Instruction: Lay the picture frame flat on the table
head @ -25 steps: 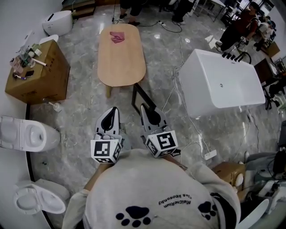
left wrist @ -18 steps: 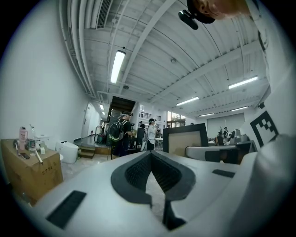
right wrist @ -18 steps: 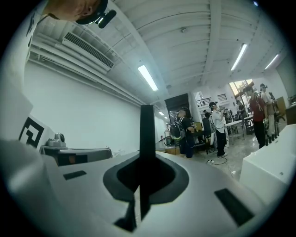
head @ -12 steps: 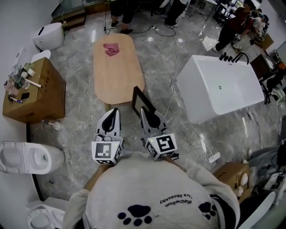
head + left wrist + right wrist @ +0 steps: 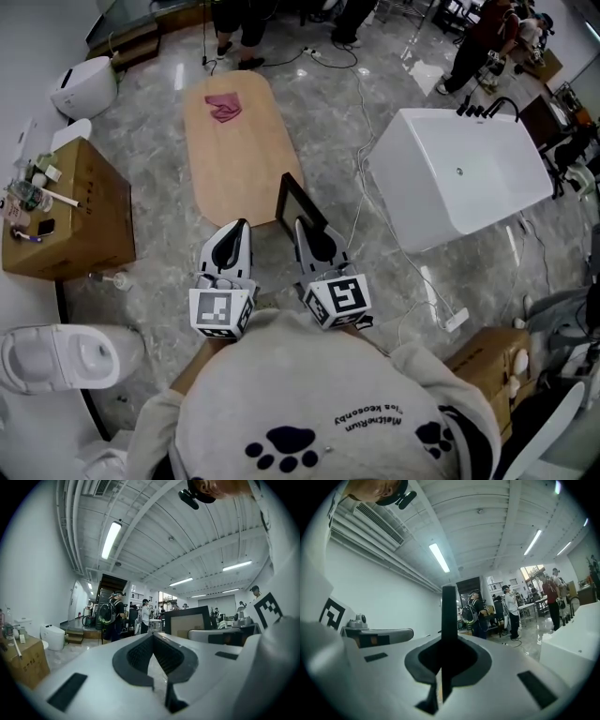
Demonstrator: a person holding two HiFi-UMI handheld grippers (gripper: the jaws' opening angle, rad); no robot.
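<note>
A black picture frame [image 5: 301, 207] with a pale inner panel stands upright in my right gripper [image 5: 302, 227], which is shut on its lower edge. Its top corner reaches over the near end of the oval wooden table [image 5: 232, 155]. In the right gripper view the frame [image 5: 449, 616] appears edge-on as a dark vertical bar rising between the jaws of the right gripper [image 5: 443, 641]. My left gripper [image 5: 241, 229] hangs beside it to the left, shut on nothing. In the left gripper view the left gripper [image 5: 153, 637] is shut, and the frame [image 5: 188, 622] shows to the right.
A pink cloth [image 5: 224, 107] lies at the table's far end. A white bathtub [image 5: 464, 178] stands to the right, with cables [image 5: 375, 202] on the marble floor. A cardboard box [image 5: 66, 220] with small items and a toilet [image 5: 70, 356] are on the left. People stand at the back.
The person has stepped closer to the table; it now lies nearer both grippers. The frame stays upright in the right gripper, and both jaws have kept still.
</note>
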